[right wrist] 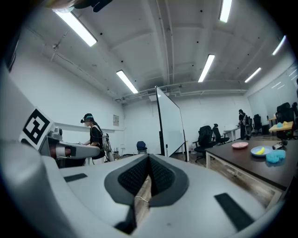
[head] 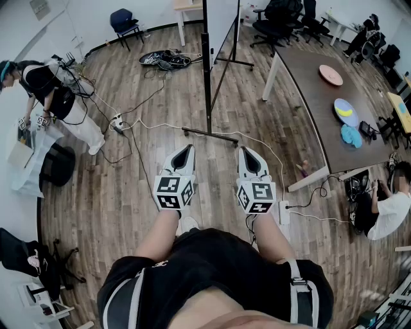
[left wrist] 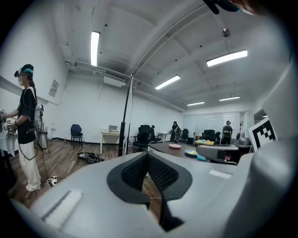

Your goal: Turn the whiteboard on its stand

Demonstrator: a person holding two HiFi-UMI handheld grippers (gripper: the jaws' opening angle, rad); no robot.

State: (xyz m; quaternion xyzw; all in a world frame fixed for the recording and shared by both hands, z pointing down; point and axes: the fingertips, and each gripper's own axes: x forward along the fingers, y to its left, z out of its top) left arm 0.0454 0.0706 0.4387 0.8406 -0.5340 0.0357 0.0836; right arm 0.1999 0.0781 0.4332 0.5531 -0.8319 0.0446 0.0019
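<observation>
**Whiteboard point(head: 219, 19) clear of both grippers; fingers shut on nothing**

We find the whiteboard upright on its stand point(head: 209, 134), on the wooden floor point(head: 128, 193) ahead of the person. From the head view it is seen nearly edge-on. The stand's foot bar lies beyond the tips of both grippers, roughly between their two lines. No part of board or stand touches either tool.

Left gripper point(head: 187, 149): we record its fingers point(left wrist: 132, 173) pressed together at the tips, with nothing between them. In the left gripper view the whiteboard point(left wrist: 126, 116) rises as a thin edge slightly left of the fingertips and well apart from them.

Right gripper point(head: 246, 151): its fingers point(right wrist: 135, 176) are likewise pressed together and hold nothing. In the right gripper view the whiteboard point(right wrist: 170, 123) shows its white face just right of the fingertip line, well apart, with floor between.

We note both grippers held side by side, near each other, in front of the person's waist, with the marker cubes toward the body.

Surroundings noted:
- A tangle of dark cables point(head: 166, 59) lies on the floor left of the board.
- A dark worktop point(head: 308, 83) stands to the board's right, carrying a pink plate point(head: 331, 75) and a blue plate point(head: 347, 112).
- A standing person point(head: 54, 96) is at the far left, and a seated person point(head: 388, 212) at the far right.
</observation>
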